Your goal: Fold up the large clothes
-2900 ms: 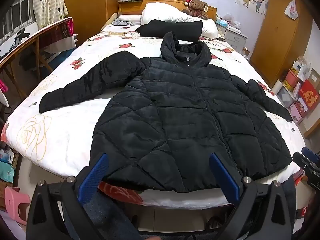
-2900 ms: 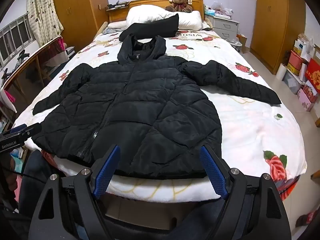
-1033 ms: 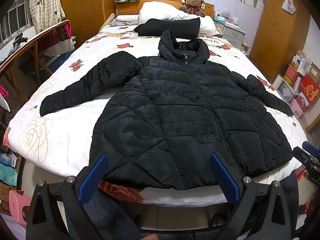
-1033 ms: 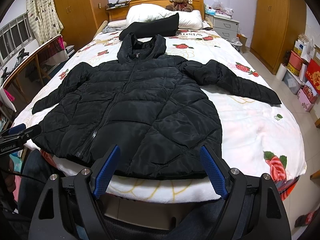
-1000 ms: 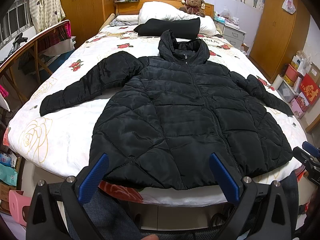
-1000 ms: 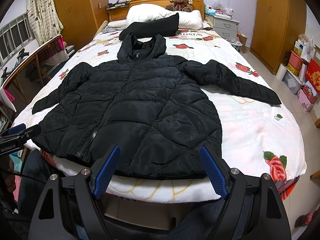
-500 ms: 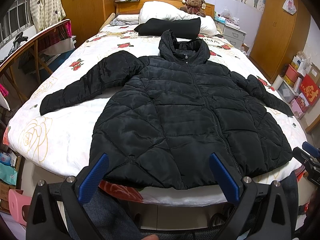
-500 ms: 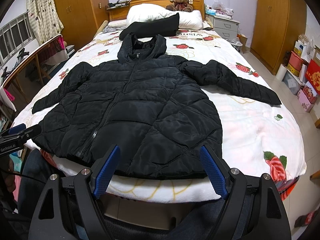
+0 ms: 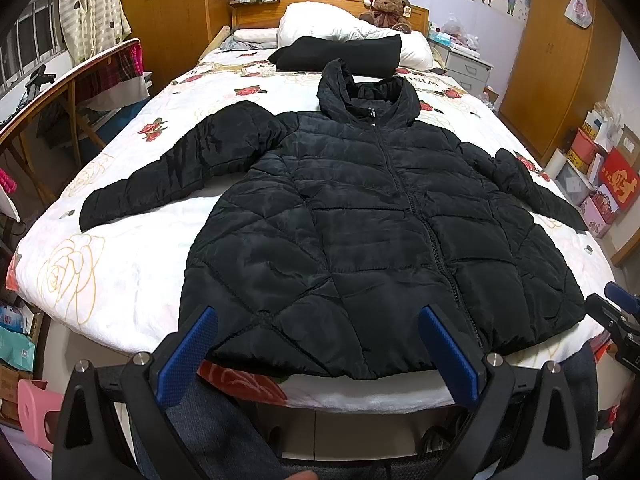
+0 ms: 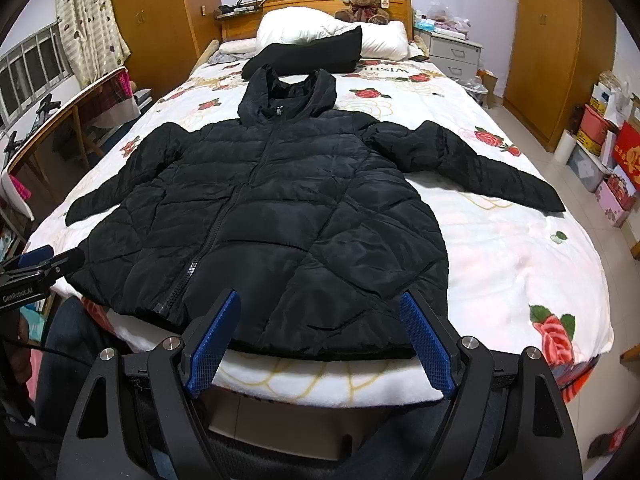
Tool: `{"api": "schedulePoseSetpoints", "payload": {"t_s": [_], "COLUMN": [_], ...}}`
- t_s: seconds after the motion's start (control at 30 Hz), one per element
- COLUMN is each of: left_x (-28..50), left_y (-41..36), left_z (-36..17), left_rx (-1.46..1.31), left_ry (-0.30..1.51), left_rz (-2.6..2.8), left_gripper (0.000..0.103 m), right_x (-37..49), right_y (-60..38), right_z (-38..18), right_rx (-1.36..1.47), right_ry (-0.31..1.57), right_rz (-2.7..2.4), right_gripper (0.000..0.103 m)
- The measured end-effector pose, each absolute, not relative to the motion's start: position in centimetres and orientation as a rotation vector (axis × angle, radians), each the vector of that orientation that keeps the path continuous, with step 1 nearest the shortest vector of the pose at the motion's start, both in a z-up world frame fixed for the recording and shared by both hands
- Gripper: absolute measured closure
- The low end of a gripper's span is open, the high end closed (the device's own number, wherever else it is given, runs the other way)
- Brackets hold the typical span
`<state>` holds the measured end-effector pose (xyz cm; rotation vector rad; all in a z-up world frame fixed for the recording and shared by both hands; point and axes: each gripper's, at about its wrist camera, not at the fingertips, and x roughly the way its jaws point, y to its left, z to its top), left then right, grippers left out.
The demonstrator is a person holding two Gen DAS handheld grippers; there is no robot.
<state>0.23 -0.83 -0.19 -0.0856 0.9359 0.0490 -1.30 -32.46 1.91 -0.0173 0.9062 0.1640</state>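
A black hooded puffer jacket [image 9: 360, 216] lies flat, front up and zipped, on a bed with a white rose-print cover [image 9: 120, 264]; it also shows in the right wrist view [image 10: 272, 220]. Both sleeves are spread out to the sides, and the hem reaches the bed's near edge. My left gripper [image 9: 316, 320] is open and empty, held just off the near edge in front of the hem's left half. My right gripper [image 10: 320, 312] is open and empty in front of the hem's right half.
A folded black garment [image 10: 308, 54], white pillows [image 10: 320, 28] and a teddy bear [image 10: 364, 0] lie at the headboard. A wooden rail [image 9: 60, 84] runs along the left. A nightstand [image 10: 452, 56], wardrobes and boxes [image 10: 608, 148] stand on the right.
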Motion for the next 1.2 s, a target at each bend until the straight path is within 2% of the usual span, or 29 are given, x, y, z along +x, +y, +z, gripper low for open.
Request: {"api": "schedulePoseSetpoints", "payload": {"t_s": [0.57, 0.93, 1.07, 1.2], "left_x": [1.6, 6.2, 7.9, 9.5], "left_y": [0.8, 8.9, 12.4, 16.4], "left_z": [-1.5, -3.2, -4.2, -5.4], "left_rx": [-0.102, -0.267, -0.293, -0.33], "left_ry": [0.95, 0.926, 0.919, 0.92], "left_rz": [0.038, 0.121, 0.196, 0.283], "left_gripper": [0.001, 0.001, 0.01, 0.011], "right_x": [0.9, 5.7, 8.2, 10.4], "right_y": [-31.0, -27.4, -25.4, -23.7], "right_z": [1.7, 0.9, 0.3, -0.2], "right_rx": [-0.052, -0.138, -0.175, -0.195], "right_ry": [0.887, 0.904, 0.906, 0.903], "right_rz": [0.204, 0.257, 0.281, 0.298], "right_gripper": [0.021, 0.021, 0.021, 0.021]}}
